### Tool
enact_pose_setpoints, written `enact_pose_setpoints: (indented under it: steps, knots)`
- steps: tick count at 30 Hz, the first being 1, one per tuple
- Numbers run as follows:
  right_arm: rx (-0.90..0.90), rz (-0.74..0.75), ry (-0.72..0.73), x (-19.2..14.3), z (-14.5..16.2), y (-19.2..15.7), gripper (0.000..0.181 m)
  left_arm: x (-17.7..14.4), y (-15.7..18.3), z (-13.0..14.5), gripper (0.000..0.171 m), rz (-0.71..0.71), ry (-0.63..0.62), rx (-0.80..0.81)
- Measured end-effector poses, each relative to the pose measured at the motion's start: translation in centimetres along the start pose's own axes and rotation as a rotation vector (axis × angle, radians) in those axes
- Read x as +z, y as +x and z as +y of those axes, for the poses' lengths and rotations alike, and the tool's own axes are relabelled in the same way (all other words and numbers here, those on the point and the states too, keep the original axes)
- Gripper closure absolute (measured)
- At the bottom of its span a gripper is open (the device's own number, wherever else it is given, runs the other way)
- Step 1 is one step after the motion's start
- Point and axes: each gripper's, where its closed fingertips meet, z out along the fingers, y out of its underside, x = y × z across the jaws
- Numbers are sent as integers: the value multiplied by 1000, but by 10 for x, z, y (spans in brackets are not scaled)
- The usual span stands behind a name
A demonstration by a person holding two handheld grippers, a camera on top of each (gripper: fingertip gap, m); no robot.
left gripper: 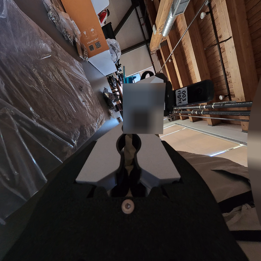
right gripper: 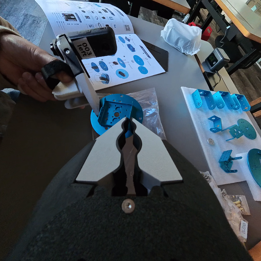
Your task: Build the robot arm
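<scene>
A square blue metal bracket (right gripper: 113,113) sits on a round blue disc (right gripper: 96,127) on the grey table (right gripper: 176,79). In the right wrist view my right gripper (right gripper: 128,119) is shut, its tips pinching the near end of the bracket's right wall. My left gripper (right gripper: 97,112), held by a hand (right gripper: 28,67), comes down edge-on with its tip on the disc against the bracket's left wall. I cannot tell whether it pinches that wall. In the left wrist view its fingers (left gripper: 107,152) stand close together and a blurred patch hides the tips. The right gripper's camera block (left gripper: 194,93) shows beyond.
An open instruction booklet (right gripper: 124,62) lies behind the disc and a clear plastic bag (right gripper: 151,113) under it. At right a white foam sheet (right gripper: 197,127) carries several blue brackets. Bags of screws (right gripper: 233,209), a white wrapped bundle (right gripper: 182,35) and an orange box (left gripper: 87,28) stand around. There is about 5 cm between the tips of the two grippers.
</scene>
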Motion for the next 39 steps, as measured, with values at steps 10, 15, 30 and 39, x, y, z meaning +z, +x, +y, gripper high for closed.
enact_pose_setpoints:
  steps: [10,15,30,39]
  knots:
    - [-13,54,-13,6,6,6,181,0,-7,-4,171,-34,16,-21]
    - [15,34,10,6,6,5,179,0,-9,-5,171,-38,20,-24]
    - [235,66,252,-11,7,33,174,-41,-2,-15,171,-103,160,21]
    - [367,142,297,-26,20,59,172,-141,-7,-11,171,-248,372,51]
